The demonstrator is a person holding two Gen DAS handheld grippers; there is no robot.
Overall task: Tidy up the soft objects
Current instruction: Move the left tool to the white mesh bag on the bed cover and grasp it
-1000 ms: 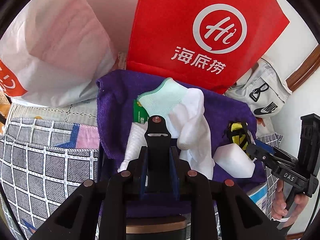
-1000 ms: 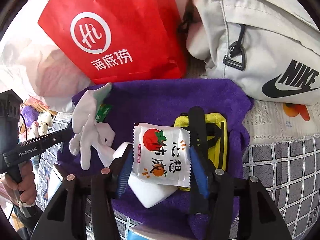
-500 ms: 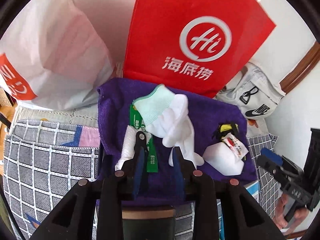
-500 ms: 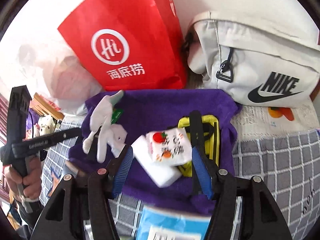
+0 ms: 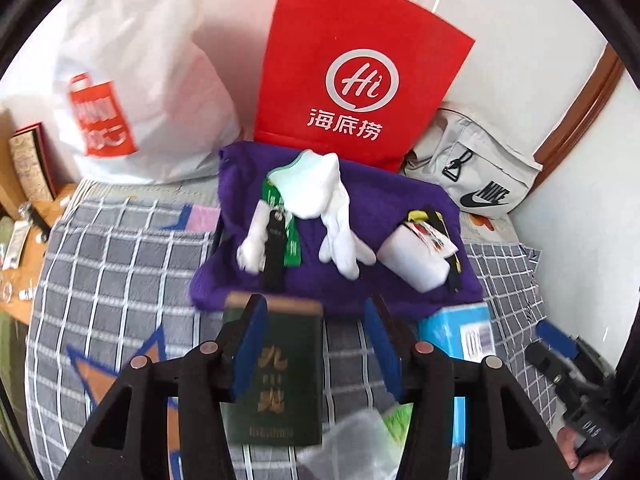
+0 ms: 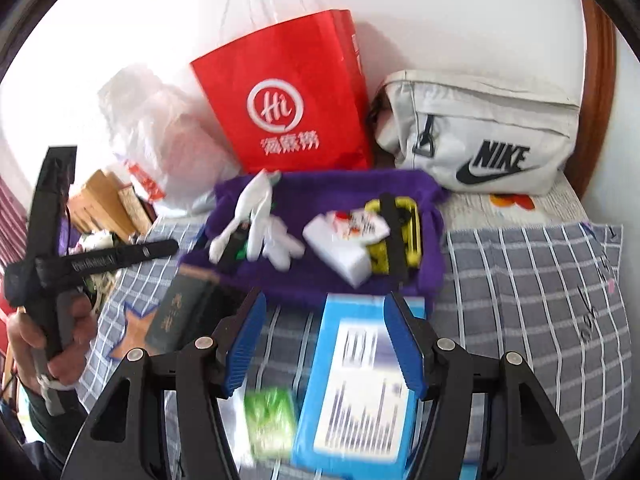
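Now, left wrist view: left tongs (image 5: 316,344) apart, holding nothing, above dark green book (image 5: 276,376); white gloves (image 5: 320,208) lie on purple towel (image 5: 384,196).
Right wrist view: right tongs (image 6: 324,344) apart, holding nothing, over blue box (image 6: 360,384) on checked bed (image 6: 520,280); white sponge (image 6: 340,252) on towel.

Bright daylight, fisheye-bent edges, foreground motion blur

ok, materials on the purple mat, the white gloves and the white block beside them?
Purple mat: looks like terry or microfibre cloth, matte, with a fuzzy nap and soft rumpled edges. White gloves: apparently thin knit fabric, limp and creased, one with a pale green cuff. White block: probably foam sponge, matte with clean-cut faces; cannot confirm.
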